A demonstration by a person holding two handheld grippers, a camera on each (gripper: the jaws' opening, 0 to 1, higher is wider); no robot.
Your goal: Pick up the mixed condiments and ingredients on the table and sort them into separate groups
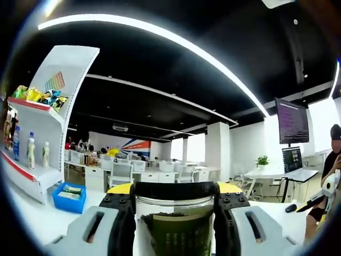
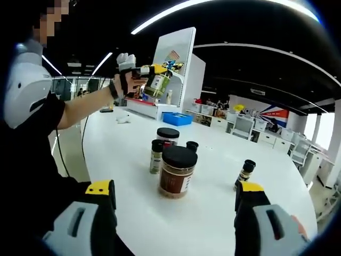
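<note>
The left tongs grip a clear jar of green herbs with a black lid, both jaws pressed to its sides, held high above the white tabletop as seen from the right gripper view. The right tongs stand released, nothing between the jaws, low over the tabletop. Just ahead of them sits a brown-filled jar with a black lid; behind it cluster a slim bottle, a wider jar and a small bottle. Another bottle stands apart to the right.
</note>
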